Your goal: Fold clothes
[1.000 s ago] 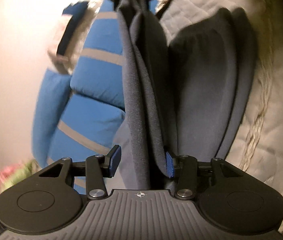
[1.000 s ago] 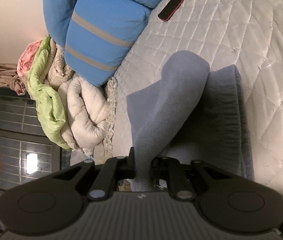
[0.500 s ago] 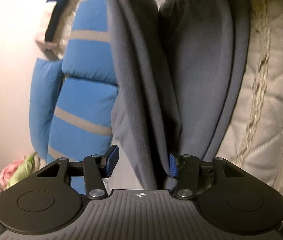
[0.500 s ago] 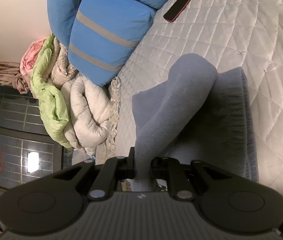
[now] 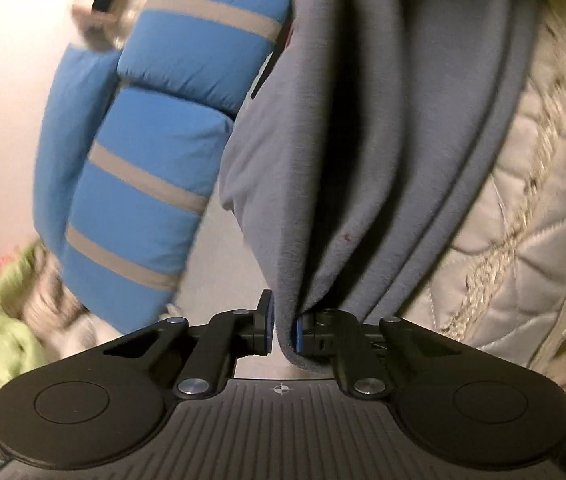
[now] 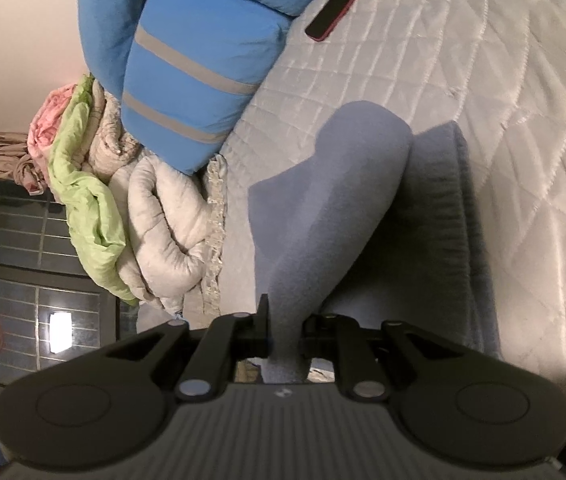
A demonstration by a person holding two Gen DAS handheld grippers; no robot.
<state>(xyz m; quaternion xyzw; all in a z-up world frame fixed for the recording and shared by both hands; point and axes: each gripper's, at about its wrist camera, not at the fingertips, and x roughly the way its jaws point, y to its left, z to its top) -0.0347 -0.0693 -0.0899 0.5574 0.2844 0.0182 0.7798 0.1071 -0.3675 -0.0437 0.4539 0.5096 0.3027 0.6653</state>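
Both jaws clamp the grey garment (image 6: 335,216) (left closing), its length running away up the bed (image 6: 503,80).

The quilted bed (image 6: 483,80) lies open right of the grey garment (image 6: 435,208), while the blue pillow (image 6: 203,80) and bundled bedding (image 6: 163,216) seemingly crowd its left edge.

wall (image 6: 15,40): plain, pale | window (image 6: 23,280): dark, gridded | bed quilt (image 6: 503,120): white, diamond-stitched | light: warm

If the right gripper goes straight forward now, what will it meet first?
Probably the grey fleece garment that the right gripper is shut on; beyond lies its folded part on the white quilted bedcover. Depth is unclear.
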